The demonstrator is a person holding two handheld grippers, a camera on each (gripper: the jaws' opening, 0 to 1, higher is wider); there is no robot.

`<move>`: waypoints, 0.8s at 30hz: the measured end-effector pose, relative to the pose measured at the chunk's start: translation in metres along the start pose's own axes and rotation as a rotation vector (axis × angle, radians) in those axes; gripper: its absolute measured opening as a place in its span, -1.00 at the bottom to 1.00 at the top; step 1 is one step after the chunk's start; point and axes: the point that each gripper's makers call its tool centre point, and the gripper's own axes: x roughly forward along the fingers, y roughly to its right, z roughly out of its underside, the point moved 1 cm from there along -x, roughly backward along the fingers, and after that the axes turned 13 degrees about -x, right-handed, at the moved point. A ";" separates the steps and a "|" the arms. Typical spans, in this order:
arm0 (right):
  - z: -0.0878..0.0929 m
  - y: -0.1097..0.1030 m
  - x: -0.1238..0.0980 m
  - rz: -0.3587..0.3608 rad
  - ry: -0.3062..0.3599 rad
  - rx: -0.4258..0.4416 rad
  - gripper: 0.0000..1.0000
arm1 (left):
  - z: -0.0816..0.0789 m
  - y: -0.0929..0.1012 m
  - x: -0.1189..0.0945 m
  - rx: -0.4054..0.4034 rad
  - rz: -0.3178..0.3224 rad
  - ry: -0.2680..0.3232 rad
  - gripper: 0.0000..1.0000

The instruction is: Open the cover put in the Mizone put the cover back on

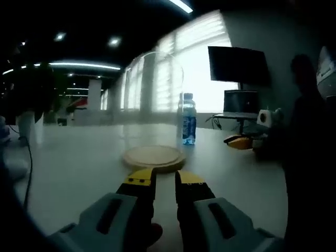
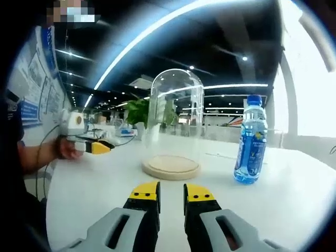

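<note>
Big white table [image 2: 294, 199] with a clear glass cover [image 2: 176, 118] standing upright on a round wooden base [image 2: 171, 167], seen in both views. Blue Mizone bottle [image 2: 251, 139] upright on the table, outside the cover, a little to the right of the base in the right gripper view, blue cap on top. In the left gripper view, same bottle [image 1: 188, 119] just past the far right edge of the base [image 1: 153, 157], with the cover [image 1: 152, 102] hard to see against the bright window blinds [image 1: 184, 58]. Left gripper [image 1: 165, 180] low and near, just in front of the base, jaws a small gap apart, gripping nothing. Right gripper [image 2: 171, 194] also near the base, jaws a small gap apart, nothing between them. Other gripper [image 2: 89, 146] over on the left in the right gripper view, held in a person's hand [image 2: 67, 148]. Dark screen [image 1: 237, 65] on a stand far right, green plant [image 2: 137, 111] far behind the cover, long ceiling lights [image 2: 157, 26] above.
</note>
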 end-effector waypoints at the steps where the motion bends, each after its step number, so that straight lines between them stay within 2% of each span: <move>1: 0.000 0.002 0.000 0.003 0.002 0.009 -0.77 | -0.001 -0.002 0.000 -0.019 -0.004 0.002 -0.77; 4: -0.001 0.004 -0.001 0.007 0.011 0.035 -0.77 | -0.002 -0.005 -0.001 -0.058 -0.009 0.003 -0.77; 10: 0.000 0.000 0.000 0.000 -0.001 -0.002 -0.77 | 0.000 -0.001 -0.001 -0.005 -0.005 0.000 -0.77; 16: 0.000 0.007 -0.001 0.022 0.010 0.044 -0.77 | -0.001 -0.004 -0.001 -0.028 -0.009 0.005 -0.77; 20: 0.001 0.001 0.000 0.008 -0.001 0.008 -0.77 | 0.000 -0.003 -0.001 -0.007 -0.009 -0.002 -0.77; 24: 0.000 0.004 -0.001 0.014 0.005 0.022 -0.77 | 0.000 -0.004 -0.001 -0.038 -0.011 -0.003 -0.77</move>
